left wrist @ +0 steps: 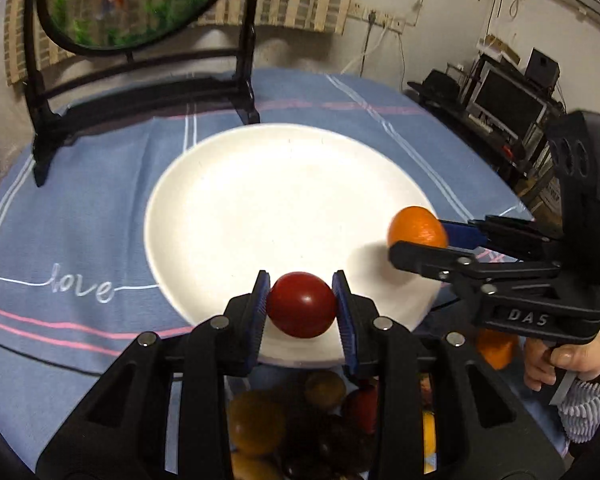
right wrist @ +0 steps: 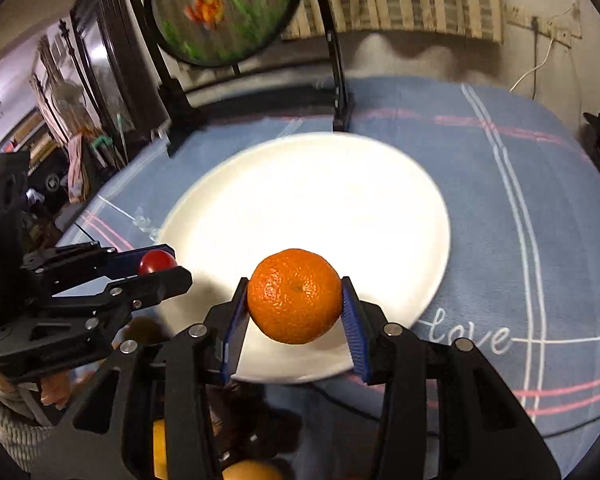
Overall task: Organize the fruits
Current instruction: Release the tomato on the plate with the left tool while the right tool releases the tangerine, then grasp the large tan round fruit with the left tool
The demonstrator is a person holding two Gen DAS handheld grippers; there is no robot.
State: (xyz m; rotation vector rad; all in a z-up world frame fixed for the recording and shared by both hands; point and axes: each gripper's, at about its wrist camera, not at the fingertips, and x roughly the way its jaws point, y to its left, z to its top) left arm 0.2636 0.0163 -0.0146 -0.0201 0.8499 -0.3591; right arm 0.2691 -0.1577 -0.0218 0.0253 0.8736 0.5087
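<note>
A red tomato sits pinched between the blue pads of the left gripper, held over the near edge of the white plate. The right gripper clamps a mandarin above the plate's right rim. More fruit lies piled below the grippers on the blue "love" tablecloth

a pile of fruit at the bottom of the left wrist frame is largely hidden behind the left gripper, its kinds not told. the round painted screen is blurred and cut off at the upper edge.
</note>
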